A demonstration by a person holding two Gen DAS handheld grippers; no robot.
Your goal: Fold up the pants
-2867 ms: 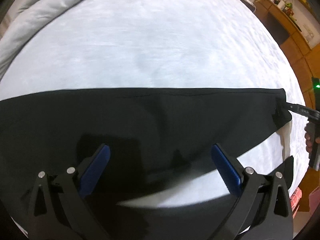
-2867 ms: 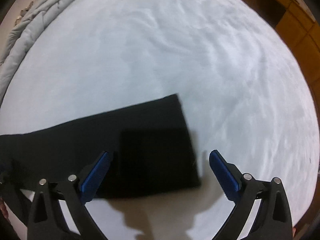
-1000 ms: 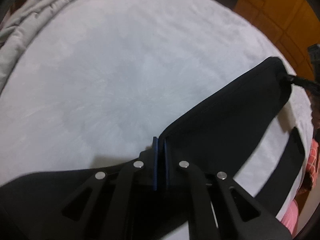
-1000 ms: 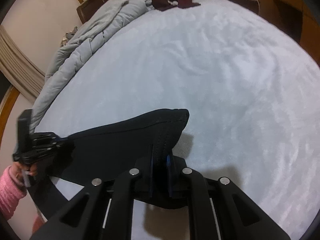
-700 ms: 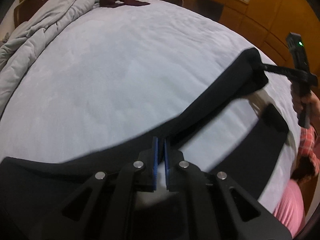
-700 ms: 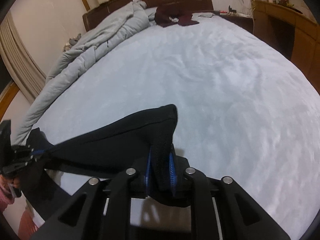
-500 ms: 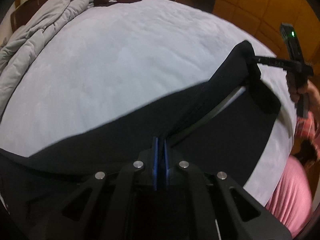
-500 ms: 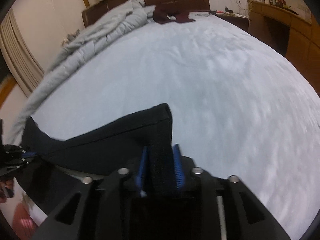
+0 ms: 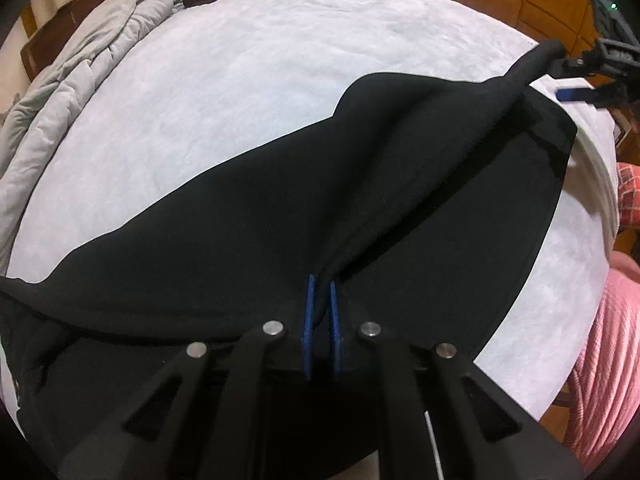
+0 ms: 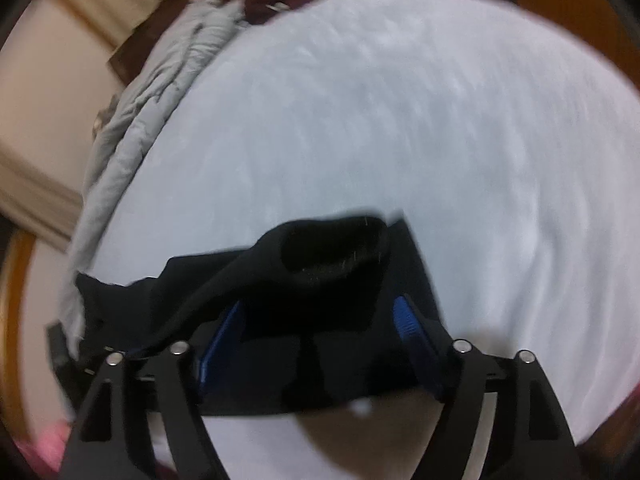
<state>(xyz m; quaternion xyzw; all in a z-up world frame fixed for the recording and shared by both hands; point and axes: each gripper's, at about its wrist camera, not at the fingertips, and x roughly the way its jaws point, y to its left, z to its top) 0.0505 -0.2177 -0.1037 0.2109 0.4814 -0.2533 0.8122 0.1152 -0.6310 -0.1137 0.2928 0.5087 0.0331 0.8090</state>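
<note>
Left gripper point(image 9: 321, 300) clamped on black pants point(image 9: 260, 208) over the bed point(image 9: 248, 72). Right gripper point(image 10: 320, 320) jaws apart; only the left view shows its far end.

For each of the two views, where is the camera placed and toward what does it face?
Left wrist view: sits on the left gripper, facing across the bed toward the headboard; its fingers are shut on the black pants, and the right gripper shows far right.
Right wrist view: sits on the right gripper, fingers apart around a pants end, facing the bed and the grey duvet.
Both views share pants, bed and duvet.
</note>
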